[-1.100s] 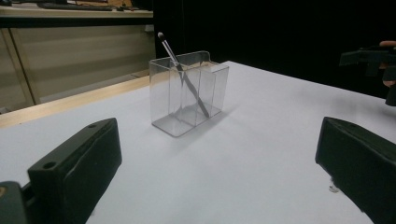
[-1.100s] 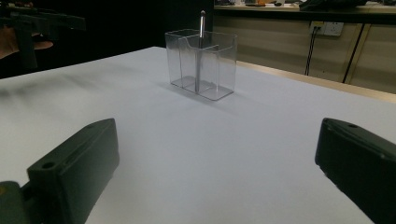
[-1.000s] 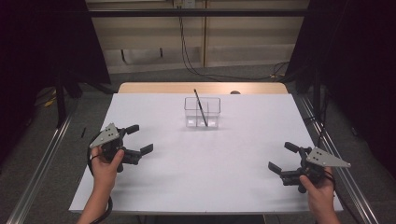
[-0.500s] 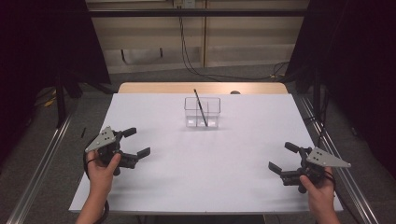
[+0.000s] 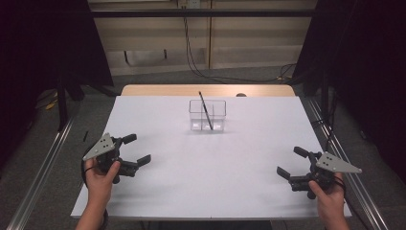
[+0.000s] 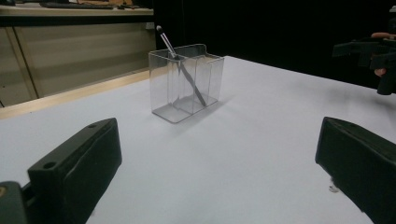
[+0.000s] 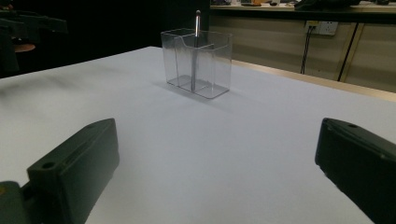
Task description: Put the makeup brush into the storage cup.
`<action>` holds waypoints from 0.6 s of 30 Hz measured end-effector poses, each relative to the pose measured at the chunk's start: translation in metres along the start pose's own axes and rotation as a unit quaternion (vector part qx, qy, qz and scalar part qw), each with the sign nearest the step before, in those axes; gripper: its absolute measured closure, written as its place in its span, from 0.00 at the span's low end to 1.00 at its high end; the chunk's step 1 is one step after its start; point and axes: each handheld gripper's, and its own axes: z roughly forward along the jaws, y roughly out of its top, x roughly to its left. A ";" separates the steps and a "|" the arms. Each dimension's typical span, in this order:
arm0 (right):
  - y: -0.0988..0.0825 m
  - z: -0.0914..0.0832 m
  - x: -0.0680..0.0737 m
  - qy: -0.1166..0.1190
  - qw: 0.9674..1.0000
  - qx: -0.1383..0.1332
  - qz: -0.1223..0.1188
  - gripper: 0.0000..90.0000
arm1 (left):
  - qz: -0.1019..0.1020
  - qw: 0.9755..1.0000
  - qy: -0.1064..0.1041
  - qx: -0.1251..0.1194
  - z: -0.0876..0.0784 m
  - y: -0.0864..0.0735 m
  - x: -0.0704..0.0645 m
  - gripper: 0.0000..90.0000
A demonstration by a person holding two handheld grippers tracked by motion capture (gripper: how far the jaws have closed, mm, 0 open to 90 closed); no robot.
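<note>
Since the earlier frames the left gripper has slid back toward the person and outward to the table's near left edge, while the right gripper sits where it was.

Dark curtains flank the room on both sides, and a pale panelled wall with hanging cables runs behind the table's far end. A grey floor with metal rails lies to either side. The white table is the broad surface (a strip of bare wood shows along its far edge), and both pairs of jaws hover low over it.

The person's left hand comes in from the near left corner, wrapped round the handle, forearm angled slightly inward, with the grey plate on top tilted. The right hand mirrors it at the near right corner. Both pairs of jaws stand wide apart, holding nothing, each pointing inward toward the table's middle.

A clear plastic container, divided into compartments, stands well ahead of both sets of fingers, roughly midway between them and far beyond their tips. In the left gripper view the container lies between and beyond the two black jaws; in the right gripper view it sits likewise. A thin dark pen leans inside it, its top sticking out above the rim.
</note>
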 end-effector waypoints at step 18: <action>-0.001 -0.002 -0.002 -0.004 1.000 0.001 0.000 0.00 | -0.004 1.000 0.003 -0.011 -0.010 -0.003 0.000 0.00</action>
